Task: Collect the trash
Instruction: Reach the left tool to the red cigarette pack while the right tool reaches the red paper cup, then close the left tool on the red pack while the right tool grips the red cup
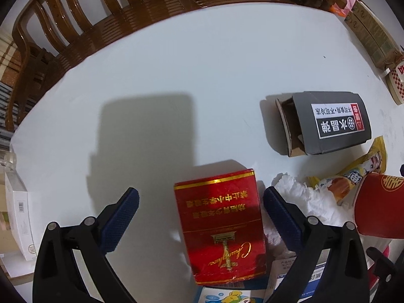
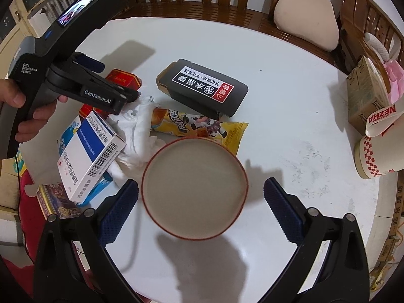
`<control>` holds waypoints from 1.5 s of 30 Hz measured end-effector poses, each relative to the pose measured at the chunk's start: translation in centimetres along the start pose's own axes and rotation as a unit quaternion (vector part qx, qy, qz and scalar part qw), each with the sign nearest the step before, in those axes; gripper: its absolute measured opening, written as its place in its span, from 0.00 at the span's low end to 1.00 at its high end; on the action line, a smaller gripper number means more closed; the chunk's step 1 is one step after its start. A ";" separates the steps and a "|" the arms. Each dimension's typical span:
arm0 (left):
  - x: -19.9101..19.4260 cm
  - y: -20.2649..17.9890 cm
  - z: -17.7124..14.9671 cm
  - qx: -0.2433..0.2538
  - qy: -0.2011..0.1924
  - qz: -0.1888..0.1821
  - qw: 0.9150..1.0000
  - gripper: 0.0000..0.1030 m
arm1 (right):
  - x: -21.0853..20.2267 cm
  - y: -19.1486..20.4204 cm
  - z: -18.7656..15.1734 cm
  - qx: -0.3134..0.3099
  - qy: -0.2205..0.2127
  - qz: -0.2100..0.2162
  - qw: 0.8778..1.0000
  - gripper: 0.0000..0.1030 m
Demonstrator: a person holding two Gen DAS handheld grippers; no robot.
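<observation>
here the red cigarette pack (image 1: 219, 224) lies between the left fingers (image 1: 126, 217), untouched.

Table top (image 1: 202, 58): smooth, semi-gloss white. Bench (image 1: 50, 12) behind it: varnished glossy wood. Red cigarette pack (image 1: 222, 227): glossy card, gold foil trim, scuffed. Grey carton (image 1: 325, 121): matt cardboard, raw brown inside. Tissue (image 2: 136, 126): crumpled soft paper. Snack wrapper (image 2: 197, 126): shiny plastic film. Finger pads (image 1: 121, 217): knurled blue rubber.
</observation>
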State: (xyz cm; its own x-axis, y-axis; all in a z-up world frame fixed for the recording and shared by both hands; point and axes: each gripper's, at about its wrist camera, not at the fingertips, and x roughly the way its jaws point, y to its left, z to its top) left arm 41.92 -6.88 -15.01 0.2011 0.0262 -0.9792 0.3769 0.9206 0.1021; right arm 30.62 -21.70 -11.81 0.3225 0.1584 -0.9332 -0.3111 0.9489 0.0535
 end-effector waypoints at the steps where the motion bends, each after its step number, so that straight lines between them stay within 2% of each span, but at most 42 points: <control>1: -0.1 0.0 0.0 -0.001 -0.006 -0.003 1.000 0.93 | 0.1 0.0 0.0 0.000 -0.001 0.000 1.000 0.95; 4: 0.0 0.3 0.1 -0.005 -0.010 -0.014 1.000 0.88 | 0.4 -0.1 0.1 -0.001 -0.003 -0.001 1.000 0.93; 5: 0.1 0.9 0.1 -0.007 -0.010 -0.021 1.000 0.86 | 0.4 -0.1 0.1 -0.002 -0.003 -0.001 1.000 0.89; 6: 0.1 1.0 0.1 -0.009 -0.009 -0.029 0.999 0.82 | 0.5 -0.1 0.1 -0.002 0.000 0.001 1.000 0.76; 8: -0.1 1.1 0.0 -0.014 -0.006 -0.043 0.999 0.74 | 0.9 -0.3 0.3 0.002 0.008 0.004 1.000 0.62; 10: -0.3 1.1 0.1 -0.020 -0.006 -0.051 0.998 0.64 | 1.1 -0.5 0.4 0.005 0.010 0.007 1.000 0.60; 11: -0.3 1.0 0.1 -0.021 -0.006 -0.052 0.998 0.62 | 1.2 -0.5 0.4 0.005 0.009 0.005 1.000 0.57; 12: -0.4 0.9 0.1 -0.020 -0.008 -0.052 0.998 0.57 | 1.1 -0.5 0.4 0.005 0.007 0.004 1.000 0.57; 13: -0.5 0.8 0.1 -0.017 -0.008 -0.051 0.999 0.56 | 1.1 -0.5 0.4 0.006 0.005 0.007 1.000 0.57; 23: -0.7 1.1 -0.1 -0.027 -0.020 -0.054 0.998 0.55 | -0.6 0.1 0.3 0.001 -0.011 0.003 1.000 0.53; 37: -3.9 1.9 -1.9 -0.043 -0.067 -0.045 0.996 0.54 | -2.3 0.8 0.0 -0.002 -0.029 -0.020 0.999 0.53; 45: -8.2 2.3 -3.9 -0.040 -0.106 -0.038 0.993 0.54 | -5.5 2.1 -0.6 -0.003 -0.055 -0.031 0.998 0.53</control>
State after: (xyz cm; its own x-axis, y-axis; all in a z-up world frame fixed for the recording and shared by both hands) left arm 37.64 -3.48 -7.41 0.3648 -0.1189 -0.9235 0.3265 0.9452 0.0073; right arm 27.63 -20.76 -6.76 0.4366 0.1286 -0.8904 -0.2926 0.9562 -0.0054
